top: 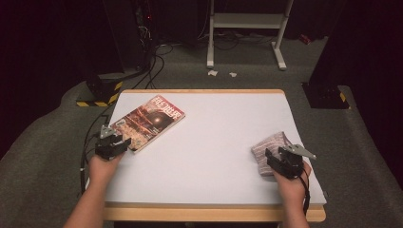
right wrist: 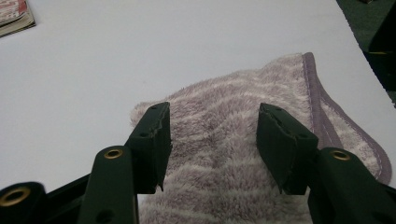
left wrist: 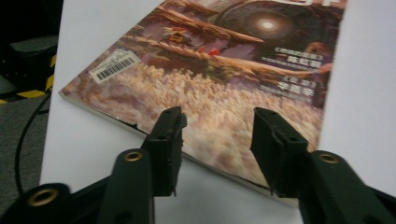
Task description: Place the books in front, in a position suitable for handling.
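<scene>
fig: your l tongs spread, magazine just ahead, long axis running away to the right; r tongs spread over towel.

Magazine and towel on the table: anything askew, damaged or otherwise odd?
The magazine lies slanted to the table edges, and its near spine corner looks slightly chipped in the left gripper view. The striped towel is bunched at the right edge. Nothing spilled.

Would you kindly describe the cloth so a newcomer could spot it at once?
Start at the white table and go to its right edge. The small purple striped fluffy towel lies crumpled there, before the right tongs; the only other item is a glossy magazine.
</scene>
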### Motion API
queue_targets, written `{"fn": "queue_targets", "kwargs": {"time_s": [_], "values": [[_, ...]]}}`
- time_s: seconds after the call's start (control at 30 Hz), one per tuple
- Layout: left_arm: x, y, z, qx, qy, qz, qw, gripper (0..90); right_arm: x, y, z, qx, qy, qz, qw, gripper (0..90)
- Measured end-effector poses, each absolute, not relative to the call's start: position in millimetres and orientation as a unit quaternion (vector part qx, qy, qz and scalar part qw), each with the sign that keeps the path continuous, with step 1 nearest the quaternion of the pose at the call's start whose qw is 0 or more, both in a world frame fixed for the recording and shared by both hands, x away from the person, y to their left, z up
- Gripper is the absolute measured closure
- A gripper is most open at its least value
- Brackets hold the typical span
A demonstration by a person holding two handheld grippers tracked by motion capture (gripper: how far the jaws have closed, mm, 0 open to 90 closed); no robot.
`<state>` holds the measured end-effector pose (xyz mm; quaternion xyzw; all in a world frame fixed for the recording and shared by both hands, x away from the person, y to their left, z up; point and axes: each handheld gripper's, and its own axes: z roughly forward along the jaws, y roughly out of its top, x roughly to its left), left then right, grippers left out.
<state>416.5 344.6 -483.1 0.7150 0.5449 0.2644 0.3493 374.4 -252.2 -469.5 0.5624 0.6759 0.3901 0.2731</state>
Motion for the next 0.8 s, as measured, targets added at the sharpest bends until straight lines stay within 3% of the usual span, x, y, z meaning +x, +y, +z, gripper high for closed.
{"fn": "queue_targets", "kwargs": {"time_s": [0.2, 0.47, 0.8], "values": [[442, 356, -480, 0.704, 0.561, 0.262, 0.348, 40.0, 375, -252, -470, 0.563, 0.676, 0.389, 0.273, 45.2], [464, 358, -483, 0.709, 0.562, 0.259, 0.337, 36.0, 373, -251, -471, 0.562, 0.678, 0.387, 0.272, 44.3], [463, 349, -461, 0.709, 0.537, 0.276, 0.366, 35.9, 372, -248, -471, 0.559, 0.681, 0.389, 0.269, 43.5]]}}
